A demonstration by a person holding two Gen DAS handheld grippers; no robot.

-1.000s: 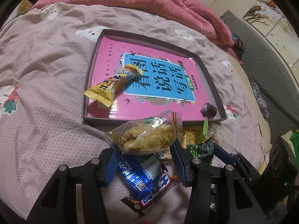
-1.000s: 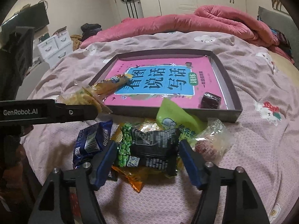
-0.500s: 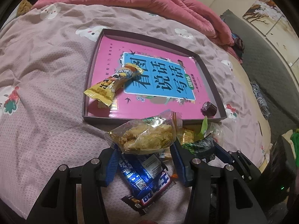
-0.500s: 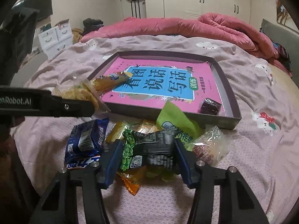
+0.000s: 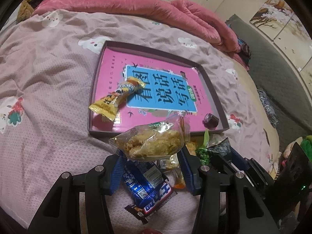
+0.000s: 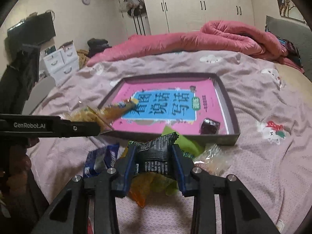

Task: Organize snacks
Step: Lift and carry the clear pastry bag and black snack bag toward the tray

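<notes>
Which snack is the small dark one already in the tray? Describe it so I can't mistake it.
Start at the shallow grey tray on the bedspread, lined with a pink book. The small dark wrapped candy sits alone in its near right corner. Unlike the long yellow snack packet at the left, it is squat, glossy and dark purple.

Two grippers: left gripper [image 5: 152, 157], right gripper [image 6: 153, 159]. One tray [image 5: 212, 89] on the bed [image 5: 48, 78], one pink book [image 5: 159, 89] in it. Snacks in tray, two: one yellow wrapped bar [image 5: 115, 100], one dark wrapped candy [image 5: 211, 120]. Held snacks, two: one clear bag of fried pieces [image 5: 152, 142], one black packet [image 6: 156, 154]. Near pile, countable: one blue packet [image 5: 148, 187], one green packet [image 6: 183, 142], one clear pouch [image 6: 212, 158], one orange wrapper [image 6: 138, 196]; others hidden, count unclear. One pink quilt [image 6: 195, 39].
</notes>
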